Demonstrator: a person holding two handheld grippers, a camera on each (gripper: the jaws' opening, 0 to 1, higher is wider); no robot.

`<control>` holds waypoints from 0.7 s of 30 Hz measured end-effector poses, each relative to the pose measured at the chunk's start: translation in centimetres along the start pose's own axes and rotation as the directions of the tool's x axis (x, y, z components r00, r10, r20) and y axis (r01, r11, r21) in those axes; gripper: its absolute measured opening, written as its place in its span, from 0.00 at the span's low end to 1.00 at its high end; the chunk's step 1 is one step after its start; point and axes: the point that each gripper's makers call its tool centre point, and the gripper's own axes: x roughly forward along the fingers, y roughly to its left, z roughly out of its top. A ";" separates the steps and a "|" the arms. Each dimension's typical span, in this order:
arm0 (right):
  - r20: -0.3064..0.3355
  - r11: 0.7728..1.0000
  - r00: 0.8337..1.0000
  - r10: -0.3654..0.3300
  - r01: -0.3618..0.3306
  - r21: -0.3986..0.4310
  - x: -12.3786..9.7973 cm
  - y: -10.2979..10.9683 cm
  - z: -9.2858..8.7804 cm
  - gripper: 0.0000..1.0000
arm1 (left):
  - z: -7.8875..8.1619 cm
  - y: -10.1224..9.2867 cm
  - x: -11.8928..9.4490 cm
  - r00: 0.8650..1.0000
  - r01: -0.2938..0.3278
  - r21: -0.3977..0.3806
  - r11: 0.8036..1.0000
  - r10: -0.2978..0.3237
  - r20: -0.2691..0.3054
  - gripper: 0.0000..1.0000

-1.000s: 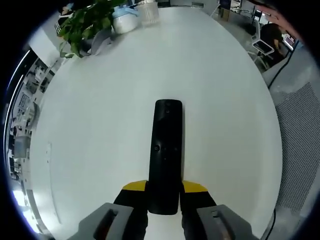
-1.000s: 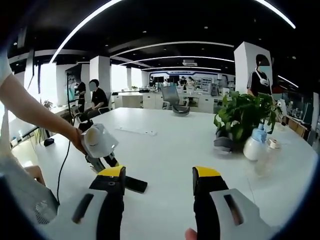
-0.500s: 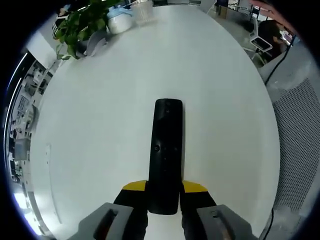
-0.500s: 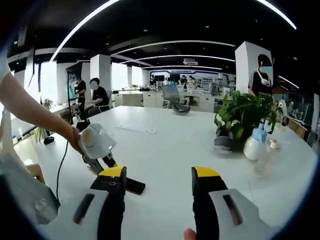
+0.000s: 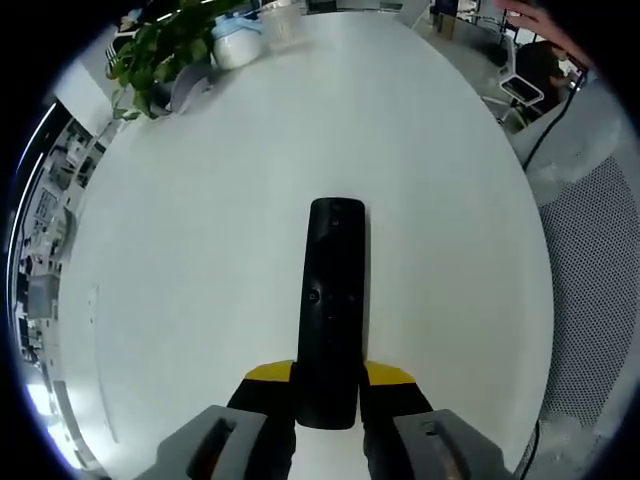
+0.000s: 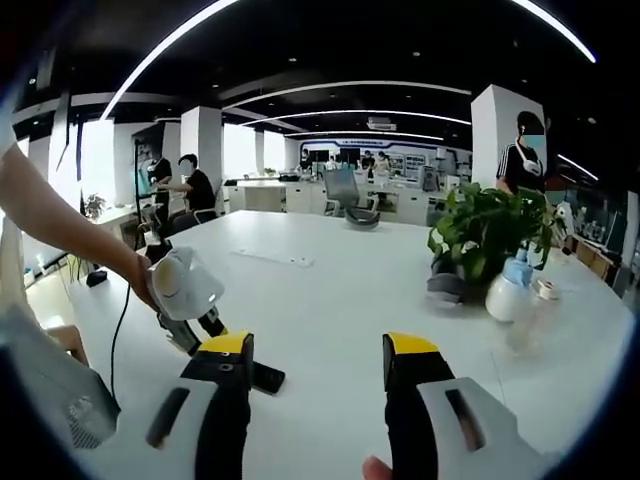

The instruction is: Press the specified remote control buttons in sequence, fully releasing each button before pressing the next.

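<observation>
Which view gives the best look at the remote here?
The left gripper view: the remote runs full length up the middle, face up, its near end clamped between the left tongs. In the right gripper view just one dark end pokes out behind the right tongs' own jaw.

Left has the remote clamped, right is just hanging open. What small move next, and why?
Probably bring the right gripper down and left toward the remote. Its jaws stand open and empty above the white table, while the left gripper grips the remote's near end, buttons facing up.
</observation>
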 end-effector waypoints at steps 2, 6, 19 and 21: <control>0.000 1.000 1.000 0.001 -0.001 0.000 0.0 0.0 0.0 0.53 | 0.0 -0.2 0.0 1.000 0.000 0.002 1.000 0.000 -0.001 0.23; -0.011 1.000 1.000 -0.003 0.003 -0.008 0.1 0.0 -0.2 0.53 | -0.1 -0.4 0.0 1.000 -0.003 -0.003 1.000 0.003 -0.002 0.23; -0.022 1.000 1.000 -0.001 0.000 -0.024 0.1 0.1 -0.4 0.52 | -0.2 -1.7 -0.2 1.000 0.003 -0.007 1.000 -0.003 0.002 0.23; -0.018 1.000 1.000 0.003 -0.003 -0.022 0.1 0.2 -0.3 0.52 | -0.2 -1.8 -0.2 1.000 0.003 -0.008 1.000 -0.003 0.002 0.23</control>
